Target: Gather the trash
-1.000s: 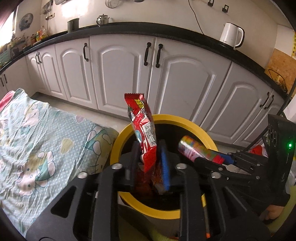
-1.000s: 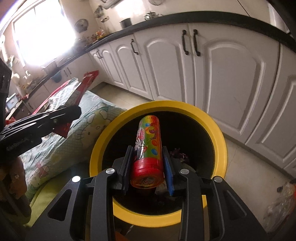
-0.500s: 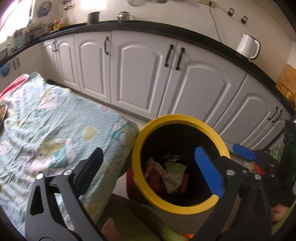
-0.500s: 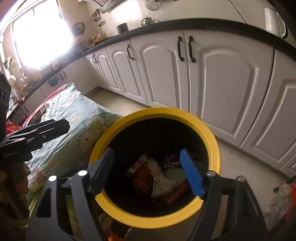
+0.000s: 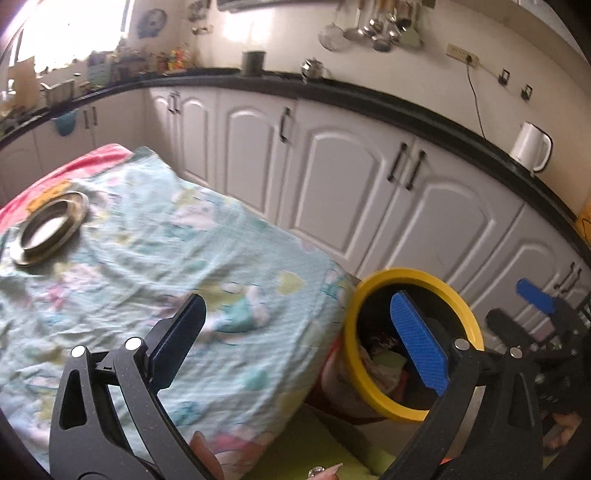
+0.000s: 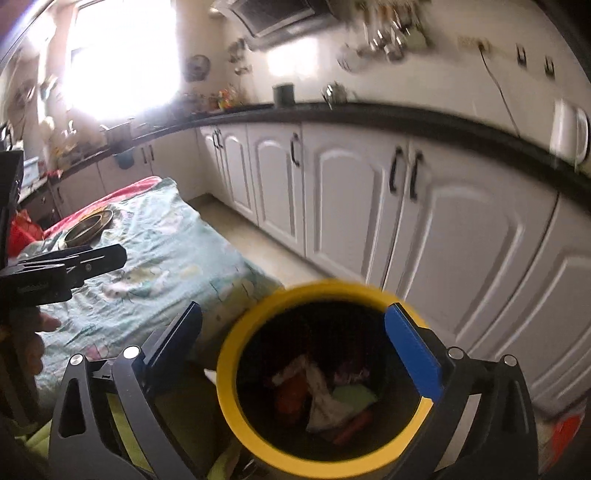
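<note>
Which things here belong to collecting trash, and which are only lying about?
Belong to the job:
- yellow-rimmed bin
- trash inside it
- left gripper, open, empty
- right gripper, opening, empty

Only lying about:
- metal plate
- patterned cloth
- white kettle

I'm in a home kitchen — white cabinets [image 5: 332, 177] run under a black counter [image 5: 424, 114], a white kettle [image 5: 532, 147] stands plugged in, and ladles [image 5: 373, 29] hang on the wall. A range hood [image 6: 273, 14] sits near the bright window [image 6: 118, 55] — jars crowd the counter there.
</note>
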A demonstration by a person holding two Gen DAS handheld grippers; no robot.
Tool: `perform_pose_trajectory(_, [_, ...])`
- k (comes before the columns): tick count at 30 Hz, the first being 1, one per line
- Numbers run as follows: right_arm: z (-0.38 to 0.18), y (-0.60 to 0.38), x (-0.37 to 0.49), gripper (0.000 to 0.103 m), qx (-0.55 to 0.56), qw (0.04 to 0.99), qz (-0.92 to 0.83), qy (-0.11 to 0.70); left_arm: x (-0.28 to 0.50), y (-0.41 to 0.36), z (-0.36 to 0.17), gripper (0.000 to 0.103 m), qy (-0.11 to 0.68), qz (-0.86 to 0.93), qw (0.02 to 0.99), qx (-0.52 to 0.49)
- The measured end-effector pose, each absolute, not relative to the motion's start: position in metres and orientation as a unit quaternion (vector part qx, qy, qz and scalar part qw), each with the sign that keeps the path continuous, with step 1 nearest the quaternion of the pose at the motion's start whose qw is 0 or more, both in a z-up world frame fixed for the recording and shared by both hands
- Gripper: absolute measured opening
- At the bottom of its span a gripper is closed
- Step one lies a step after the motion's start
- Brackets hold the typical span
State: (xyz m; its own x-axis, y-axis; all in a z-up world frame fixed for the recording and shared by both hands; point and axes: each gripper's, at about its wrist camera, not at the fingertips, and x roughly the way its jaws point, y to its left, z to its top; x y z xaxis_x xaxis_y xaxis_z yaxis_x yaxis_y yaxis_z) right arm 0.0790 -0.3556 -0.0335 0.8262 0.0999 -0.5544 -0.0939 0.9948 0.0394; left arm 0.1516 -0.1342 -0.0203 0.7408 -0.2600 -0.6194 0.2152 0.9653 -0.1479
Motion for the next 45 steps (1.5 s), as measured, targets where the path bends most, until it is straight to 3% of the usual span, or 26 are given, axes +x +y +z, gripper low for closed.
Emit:
perform_pose_trajectory(8, [0.004, -0.313, 0.074, 0.097, 0.026, 0.969, 0.044, 0.241, 0.126, -0.091, -0.004, 0.092, 0.302, -0.086, 0.949, -0.033])
perform_pose_trajectory(20, [-0.014, -0.252, 0.013, 0.097, -0.018, 0.983, 0.036, 0.177, 0.078, -0.064, -0.009, 0.092, 0.26, -0.069, 0.963, -0.013])
perform_pose_trajectory(30, [-0.027, -0.273, 0.001, 0.097, 0.026, 0.984, 0.032, 0.173, 0.038, -0.061, -0.019, 0.092, 0.214, -0.068, 0.974, -0.019])
perform_pose_trajectory(45, [-0.033, -0.267, 0.003, 0.097, 0.024, 0.982, 0.038, 0.184, 0.036, -0.059, -0.023, 0.092, 0.213, -0.064, 0.975, -0.026])
